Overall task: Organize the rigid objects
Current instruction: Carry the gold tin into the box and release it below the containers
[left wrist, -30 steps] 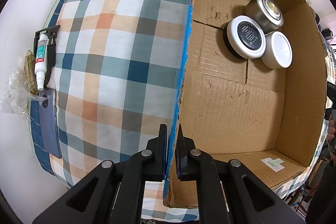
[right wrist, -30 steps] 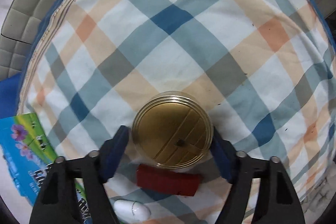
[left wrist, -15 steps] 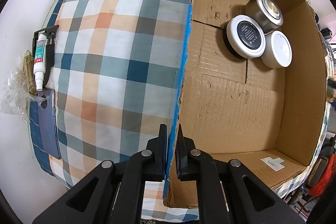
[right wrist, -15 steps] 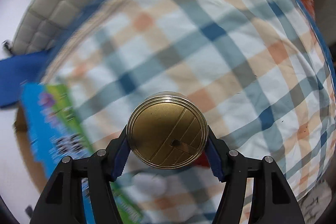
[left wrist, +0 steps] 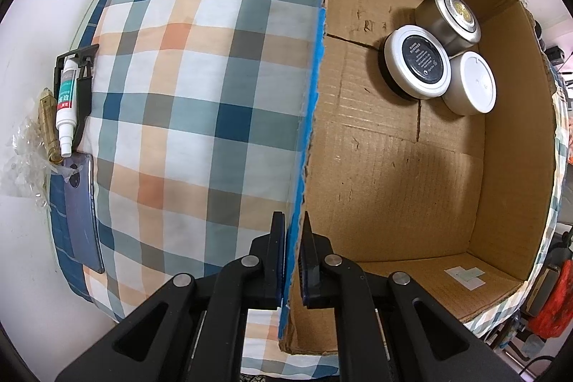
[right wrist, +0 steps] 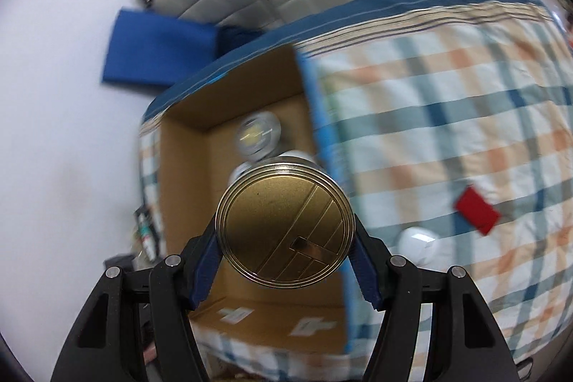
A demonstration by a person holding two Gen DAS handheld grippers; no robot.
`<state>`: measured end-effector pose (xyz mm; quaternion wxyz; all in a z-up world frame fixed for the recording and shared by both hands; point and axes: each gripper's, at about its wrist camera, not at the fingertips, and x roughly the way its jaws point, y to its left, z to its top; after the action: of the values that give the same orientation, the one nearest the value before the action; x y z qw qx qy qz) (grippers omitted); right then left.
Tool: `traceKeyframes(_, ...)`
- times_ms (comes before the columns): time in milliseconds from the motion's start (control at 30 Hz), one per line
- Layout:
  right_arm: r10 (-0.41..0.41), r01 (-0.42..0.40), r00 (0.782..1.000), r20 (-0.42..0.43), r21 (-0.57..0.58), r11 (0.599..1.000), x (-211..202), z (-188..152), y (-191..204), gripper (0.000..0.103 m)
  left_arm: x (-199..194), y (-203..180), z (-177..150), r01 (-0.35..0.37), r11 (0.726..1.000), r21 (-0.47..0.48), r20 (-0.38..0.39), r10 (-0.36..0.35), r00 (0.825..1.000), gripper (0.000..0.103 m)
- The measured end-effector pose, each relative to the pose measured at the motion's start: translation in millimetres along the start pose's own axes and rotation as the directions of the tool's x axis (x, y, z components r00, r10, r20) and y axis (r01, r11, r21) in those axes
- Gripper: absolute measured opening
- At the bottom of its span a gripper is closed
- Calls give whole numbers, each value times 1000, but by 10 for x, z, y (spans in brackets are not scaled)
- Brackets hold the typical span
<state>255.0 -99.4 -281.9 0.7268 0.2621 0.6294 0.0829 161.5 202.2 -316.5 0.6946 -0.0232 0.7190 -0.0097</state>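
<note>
My left gripper (left wrist: 293,260) is shut on the blue-edged wall of an open cardboard box (left wrist: 394,174) that sits on a plaid-covered bed. Inside the box stand three round tins: a silver one (left wrist: 451,18), a black-lidded one (left wrist: 417,61) and a white-lidded one (left wrist: 471,85). My right gripper (right wrist: 284,230) is shut on a round gold tin (right wrist: 284,224) and holds it in the air over the near part of the same box (right wrist: 186,188).
A red block (right wrist: 477,211) and a white round object (right wrist: 419,244) lie on the plaid bed (right wrist: 447,131) right of the box. A white tube (left wrist: 66,102), a black clip and a phone (left wrist: 84,213) lie at the bed's left edge.
My right gripper closed on the gold tin, lifted it off the bed and swung it over toward the box. The left gripper has stayed clamped on the box wall.
</note>
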Motion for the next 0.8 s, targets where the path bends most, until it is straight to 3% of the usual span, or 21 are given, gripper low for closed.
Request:
traceKeyframes(267,-8,1,998,-67,-103,995,345,-237,513,67,9,4,-7,5,1000,0,4,-5,1000,4)
traceKeyframes(500,-80,62,991,-103,-170,984,812,-341,735,67,37,-1,5,5,1000,-1,1,-5,1000,4)
traceKeyframes(800,-109,75,978,-176,-192,979,1360,-466,897,67,39,5,26,11,1000,0,-1,-11,1000,4)
